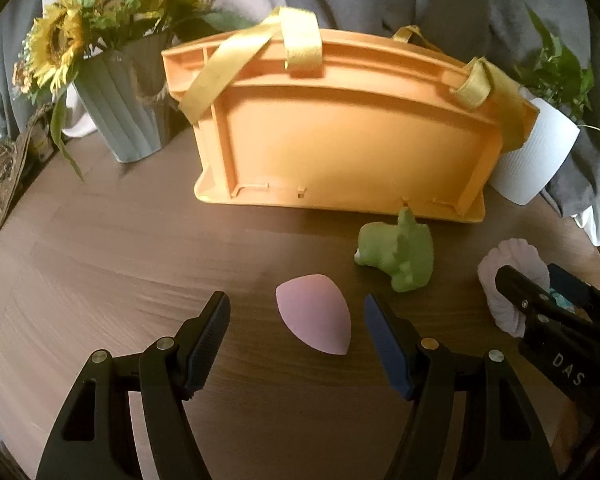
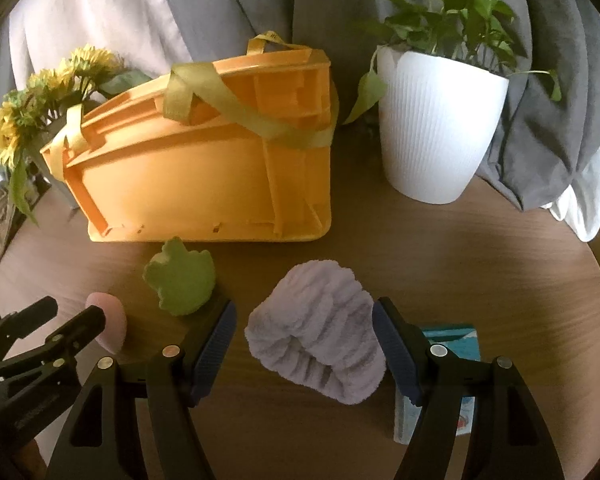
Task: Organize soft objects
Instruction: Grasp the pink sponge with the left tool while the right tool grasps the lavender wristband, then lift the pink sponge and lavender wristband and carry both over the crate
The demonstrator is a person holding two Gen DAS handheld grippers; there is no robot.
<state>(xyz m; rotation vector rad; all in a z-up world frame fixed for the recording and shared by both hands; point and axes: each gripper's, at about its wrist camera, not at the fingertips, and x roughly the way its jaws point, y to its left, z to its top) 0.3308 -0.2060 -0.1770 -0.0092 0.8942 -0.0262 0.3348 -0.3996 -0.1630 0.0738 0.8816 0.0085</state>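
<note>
1. My left tongs are spread wide and pinching nothing; the pink teardrop-shaped makeup sponge lies on the round brown wooden desk between the two fingers, touching neither that I can see.
2. My right tongs are also spread and holding nothing. The fluffy lilac towelling band sits between their fingers; the right-hand finger looks very close to its edge, but I cannot tell whether it touches.
3. The green soft foam frog-like toy rests on the desk between the sponge and the band, just in front of the orange plastic crate with yellow fabric straps, which stands at the back of the desk with its opening facing up.
4. A small teal-and-white packet lies under my right tongs' right finger, beside the band.
5. I judge this to be the grasp step for both hands at once: each pair of tongs is lined up around its own soft thing, and none of the three visible soft things is in the crate.
6. Next I would lower slightly and close both, gently, since sponge and band will squash and could slip from a shallow pinch.
7. Then lift clear of the crate's rim and straps before letting go inside; the straps draped over the top could snag the fingers.
</note>
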